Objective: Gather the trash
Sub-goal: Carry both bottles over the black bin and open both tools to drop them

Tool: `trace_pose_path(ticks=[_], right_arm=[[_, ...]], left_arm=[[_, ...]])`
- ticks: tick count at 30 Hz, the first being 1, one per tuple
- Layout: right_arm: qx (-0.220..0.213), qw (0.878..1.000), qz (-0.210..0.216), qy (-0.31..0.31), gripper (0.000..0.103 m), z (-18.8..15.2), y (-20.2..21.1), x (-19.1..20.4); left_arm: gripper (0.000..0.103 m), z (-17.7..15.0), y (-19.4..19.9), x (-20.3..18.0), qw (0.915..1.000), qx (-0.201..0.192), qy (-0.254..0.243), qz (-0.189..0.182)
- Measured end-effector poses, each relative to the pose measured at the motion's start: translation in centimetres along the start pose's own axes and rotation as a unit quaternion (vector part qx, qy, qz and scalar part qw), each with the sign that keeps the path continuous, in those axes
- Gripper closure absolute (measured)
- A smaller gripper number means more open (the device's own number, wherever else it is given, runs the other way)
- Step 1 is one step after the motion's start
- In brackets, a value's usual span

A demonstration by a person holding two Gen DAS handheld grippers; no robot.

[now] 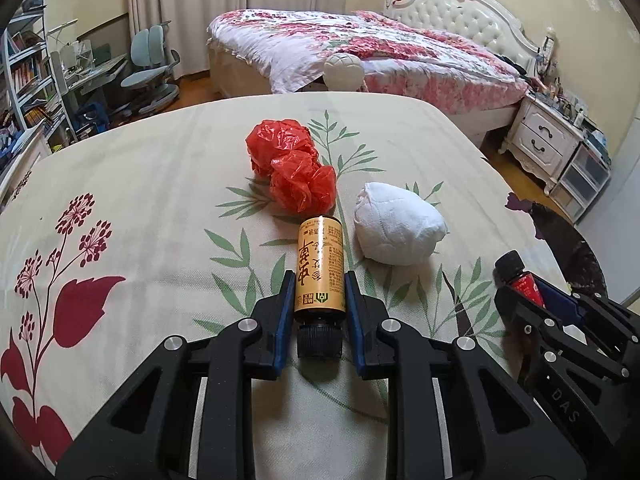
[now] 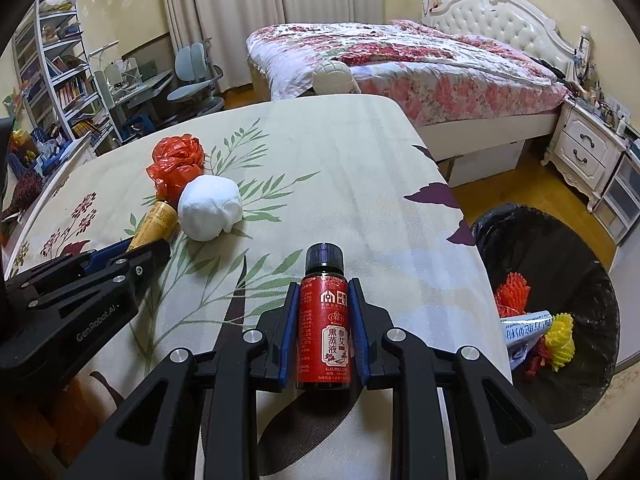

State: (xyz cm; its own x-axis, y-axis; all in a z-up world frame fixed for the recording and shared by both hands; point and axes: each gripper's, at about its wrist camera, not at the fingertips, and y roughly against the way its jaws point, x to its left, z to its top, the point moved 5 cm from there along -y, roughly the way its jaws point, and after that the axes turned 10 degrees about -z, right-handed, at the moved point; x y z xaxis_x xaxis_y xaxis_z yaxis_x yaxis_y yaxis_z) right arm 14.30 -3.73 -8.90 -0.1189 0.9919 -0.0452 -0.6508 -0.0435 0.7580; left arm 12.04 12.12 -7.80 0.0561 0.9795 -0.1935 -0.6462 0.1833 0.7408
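Note:
My left gripper [image 1: 319, 280] is shut on a small yellow-labelled bottle [image 1: 320, 268], its black cap toward the camera, just above the table. My right gripper [image 2: 324, 292] is shut on a small red-labelled bottle [image 2: 324, 336] with a black cap pointing away. The red bottle also shows in the left wrist view [image 1: 524, 282], and the yellow bottle in the right wrist view [image 2: 154, 226]. A crumpled red plastic bag [image 1: 290, 166] and a white paper wad [image 1: 398, 228] lie on the table beyond the left gripper. A bin lined with a black bag [image 2: 560, 380] stands right of the table.
The table [image 1: 140, 184] wears a cream floral cloth. The bin holds red and yellow foam nets [image 2: 558, 334] and a wrapper. Beyond are a bed [image 2: 400, 64], a nightstand [image 2: 588, 152], a desk with chair [image 2: 196, 80] and bookshelves [image 2: 60, 72].

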Motion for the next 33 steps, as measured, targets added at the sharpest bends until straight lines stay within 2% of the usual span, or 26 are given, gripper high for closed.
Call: trace_pose_path(ticks=[19, 27, 33], right_arm=[[-0.013, 1.0, -0.001, -0.007, 0.078, -1.9, 3.0, -0.8], [-0.03, 0.999, -0.018, -0.035, 0.078, -1.8, 5.0, -4.2], [-0.04, 0.996, -0.045, -0.064, 0.078, -1.5, 5.5, -8.1]], left_arm=[[0.08, -3.0, 3.5, -1.4, 0.9998, -0.012, 0.003, -0.018], [0.08, -2.8, 4.8, -4.3, 0.9987, -0.028, -0.016, -0.038], [0.08, -2.3, 4.3, -7.6, 0.997, -0.03, -0.037, -0.061]])
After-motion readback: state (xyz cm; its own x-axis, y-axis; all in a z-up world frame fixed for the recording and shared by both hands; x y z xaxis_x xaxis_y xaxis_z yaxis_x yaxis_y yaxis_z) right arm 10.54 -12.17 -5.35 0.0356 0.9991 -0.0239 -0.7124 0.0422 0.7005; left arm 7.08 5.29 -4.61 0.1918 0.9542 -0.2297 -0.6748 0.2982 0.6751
